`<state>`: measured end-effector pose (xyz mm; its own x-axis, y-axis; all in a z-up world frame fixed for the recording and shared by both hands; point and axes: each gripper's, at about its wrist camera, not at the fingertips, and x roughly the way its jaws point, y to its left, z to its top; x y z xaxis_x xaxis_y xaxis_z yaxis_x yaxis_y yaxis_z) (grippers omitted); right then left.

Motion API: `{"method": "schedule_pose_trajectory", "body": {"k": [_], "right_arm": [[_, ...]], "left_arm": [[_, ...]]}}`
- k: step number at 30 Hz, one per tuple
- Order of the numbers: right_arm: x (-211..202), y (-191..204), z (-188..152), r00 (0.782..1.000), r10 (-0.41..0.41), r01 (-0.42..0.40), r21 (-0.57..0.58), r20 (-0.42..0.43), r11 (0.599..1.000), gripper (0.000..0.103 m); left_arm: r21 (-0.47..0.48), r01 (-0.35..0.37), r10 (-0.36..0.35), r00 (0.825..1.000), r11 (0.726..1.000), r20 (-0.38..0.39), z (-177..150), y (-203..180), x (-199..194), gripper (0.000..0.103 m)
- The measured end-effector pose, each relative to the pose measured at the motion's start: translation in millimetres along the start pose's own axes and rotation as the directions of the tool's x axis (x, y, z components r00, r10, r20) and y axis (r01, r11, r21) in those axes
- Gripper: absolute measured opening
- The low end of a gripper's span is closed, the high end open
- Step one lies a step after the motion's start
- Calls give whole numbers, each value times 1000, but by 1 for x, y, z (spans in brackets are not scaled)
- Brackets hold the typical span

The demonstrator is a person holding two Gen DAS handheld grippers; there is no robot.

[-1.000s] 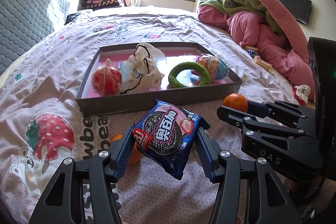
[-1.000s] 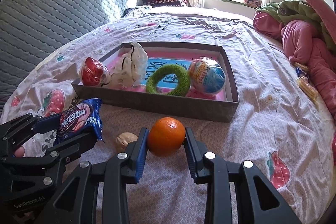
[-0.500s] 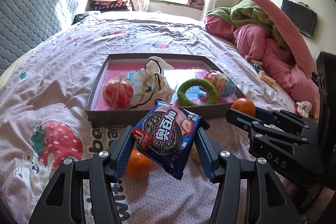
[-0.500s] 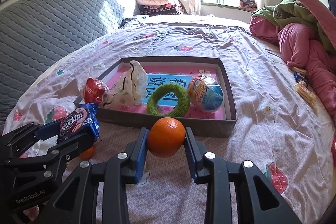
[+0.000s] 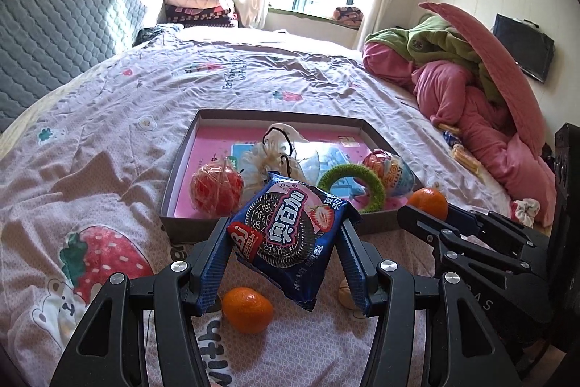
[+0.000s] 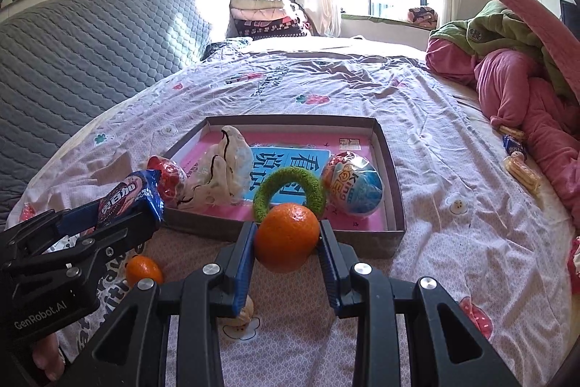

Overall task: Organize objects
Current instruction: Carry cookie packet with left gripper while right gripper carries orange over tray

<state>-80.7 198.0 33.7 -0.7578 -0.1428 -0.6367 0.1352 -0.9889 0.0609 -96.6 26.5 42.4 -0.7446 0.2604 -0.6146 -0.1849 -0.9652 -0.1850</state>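
Both grippers have lifted since a second ago, so the shallow grey tray [image 6: 395, 205] now sits lower and farther off in each view and more of the patterned bedspread [image 5: 108, 133] shows around it. Pinched between the blue pads of the left gripper [image 5: 286, 252] is a blue cookie packet [image 5: 290, 238], tilted with one corner hanging down, held above the bedspread just short of the tray's near wall. Jaws of the right gripper [image 6: 286, 245] are clamped on an orange [image 6: 286, 236], which hangs in front of the tray's near wall as that camera sees it. Inside the tray lie a red wrapped ball [image 5: 216, 185] at the left, a crumpled white bag [image 6: 224, 173] beside it, a green fuzzy ring [image 6: 290, 193] in the middle, and a blue and orange egg-shaped toy [image 6: 353, 185] at the right, touching or nearly touching the ring. On the bedspread below the left gripper rests a second, smaller orange [image 5: 247, 309], and a small tan object [image 5: 346, 292] lies partly hidden behind the gripper's right finger. Pink and green bedding [image 5: 471, 89] is heaped at the far right of the bed
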Motion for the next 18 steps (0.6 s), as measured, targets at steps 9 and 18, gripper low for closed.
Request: {"method": "schedule_pose_trajectory", "body": {"k": [9, 18], "right_arm": [[3, 5, 5, 1000, -9, 9, -12, 14, 1000, 34], [10, 6, 9, 1000, -19, 19, -17, 13, 1000, 34]], "left_arm": [[-25, 3, -3, 1000, 1000, 11, 8, 4, 5, 59], [-29, -4, 5, 1000, 1000, 24, 13, 5, 7, 59]]}}
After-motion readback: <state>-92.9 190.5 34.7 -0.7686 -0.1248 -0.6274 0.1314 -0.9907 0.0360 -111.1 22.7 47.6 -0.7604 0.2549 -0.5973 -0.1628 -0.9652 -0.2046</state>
